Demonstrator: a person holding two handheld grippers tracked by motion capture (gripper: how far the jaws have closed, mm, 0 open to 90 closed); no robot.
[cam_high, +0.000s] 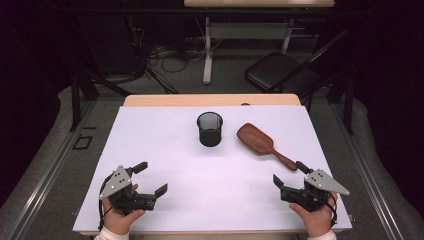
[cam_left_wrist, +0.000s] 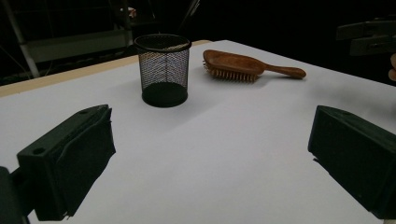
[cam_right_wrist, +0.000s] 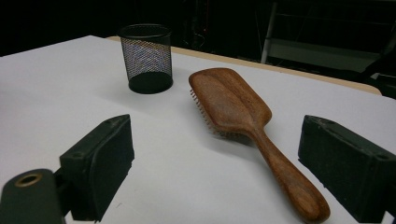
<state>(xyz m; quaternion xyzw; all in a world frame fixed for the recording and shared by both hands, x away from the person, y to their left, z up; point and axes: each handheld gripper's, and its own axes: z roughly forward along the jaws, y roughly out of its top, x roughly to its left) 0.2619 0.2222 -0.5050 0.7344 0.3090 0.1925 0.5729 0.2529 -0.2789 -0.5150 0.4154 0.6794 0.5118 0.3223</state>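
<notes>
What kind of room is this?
Probably a lab or workshop set up for recording: a white-topped table ringed by dark curtains, cables tangled on the floor behind, and a folding chair.

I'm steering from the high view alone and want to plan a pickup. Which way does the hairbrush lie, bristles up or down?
Observer: Bristles down. In the left gripper view the hairbrush rests on its bristles, wooden back up.
Operator: Is the cup solid?
Observer: No, the cup is black wire mesh with a solid base, and you can see through its wall.
Operator: Does the right gripper already line up with the handle?
Observer: Roughly. In the right gripper view the right gripper is open, and the handle's end lies on the table between its jaws, nearer one of them, untouched.
Operator: And the left gripper?
Observer: The left gripper is open, nothing between its jaws.
</notes>
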